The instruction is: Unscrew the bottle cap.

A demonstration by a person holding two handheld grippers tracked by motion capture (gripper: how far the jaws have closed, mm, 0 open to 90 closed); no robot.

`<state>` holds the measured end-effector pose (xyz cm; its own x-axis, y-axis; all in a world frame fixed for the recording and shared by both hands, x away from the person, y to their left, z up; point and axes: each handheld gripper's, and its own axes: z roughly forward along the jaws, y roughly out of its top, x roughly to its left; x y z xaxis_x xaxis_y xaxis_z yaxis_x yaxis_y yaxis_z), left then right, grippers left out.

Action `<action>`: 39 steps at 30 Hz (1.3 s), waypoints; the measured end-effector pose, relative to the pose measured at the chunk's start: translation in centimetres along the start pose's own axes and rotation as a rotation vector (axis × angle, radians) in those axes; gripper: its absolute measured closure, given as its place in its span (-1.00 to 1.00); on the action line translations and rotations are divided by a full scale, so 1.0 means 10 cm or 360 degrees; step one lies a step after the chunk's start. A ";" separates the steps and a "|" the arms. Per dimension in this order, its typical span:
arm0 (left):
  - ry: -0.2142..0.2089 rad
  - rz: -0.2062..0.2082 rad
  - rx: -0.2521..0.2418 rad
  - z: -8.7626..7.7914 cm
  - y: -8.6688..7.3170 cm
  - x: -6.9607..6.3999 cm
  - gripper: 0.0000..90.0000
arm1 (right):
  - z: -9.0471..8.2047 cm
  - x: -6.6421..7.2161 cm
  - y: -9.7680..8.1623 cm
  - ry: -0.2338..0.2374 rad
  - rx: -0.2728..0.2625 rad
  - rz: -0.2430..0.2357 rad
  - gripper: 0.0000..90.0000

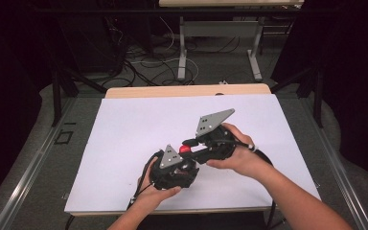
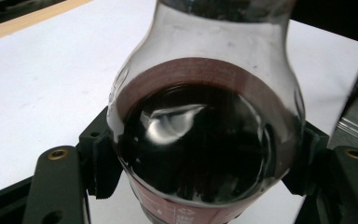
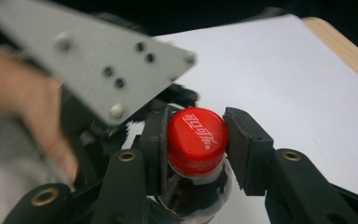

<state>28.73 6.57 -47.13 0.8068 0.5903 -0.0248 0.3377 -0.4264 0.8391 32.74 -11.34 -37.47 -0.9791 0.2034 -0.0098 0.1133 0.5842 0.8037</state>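
Two claws on one cola bottle (image 2: 205, 140): one steadies, one works the cap.

Left claw (image 1: 175, 167) is clamped on the bottle's body w/ a pad each side of the bulge, label band just below my jaws in the left gripper view. I judge that's the anchor, so the bottle can't spin while the top gets turned. Right claw (image 3: 196, 149) is closed on the red cap (image 3: 197, 140), pads snug on both sides, approaching from the opposite side of the bottle. Rel. to the left claw, the bottle sits dead centre between the jaws, neck pointing away; rel. to the right claw, the cap is right at the tips, shoulder below. Bottle looks held just above the desk (image 1: 124, 124), dark liquid approx. up to the neck. Next, prob. a twist to loosen.
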 end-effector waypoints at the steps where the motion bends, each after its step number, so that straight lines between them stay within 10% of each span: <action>1: -0.0030 0.0026 -0.0004 0.00 0.00 0.00 -0.35 | -0.02 -0.04 0.01 0.0067 0.0018 -0.0027 0.36; 8: -0.0221 0.0156 0.0017 -0.03 0.01 -0.03 -0.35 | -0.08 -0.20 0.05 0.0443 0.0067 -0.0376 0.36; 14: -0.0239 0.0137 0.0032 -0.01 0.00 -0.04 -0.35 | -0.07 -0.24 0.02 0.0539 0.0074 -0.0432 0.34; 27: 0.0149 -0.0123 0.0005 -0.02 0.00 0.06 -0.35 | -0.07 0.10 -0.03 -0.0191 -0.0148 0.0210 0.09; 39: 0.0224 -0.0180 0.0000 0.05 -0.05 0.01 -0.35 | 0.04 0.20 -0.03 -0.0372 -0.0143 0.0432 0.11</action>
<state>28.89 6.48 -47.80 0.6879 0.7245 -0.0429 0.4225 -0.3517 0.8353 30.80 -10.77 -37.99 -0.8490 0.5216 0.0838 0.3384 0.4151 0.8445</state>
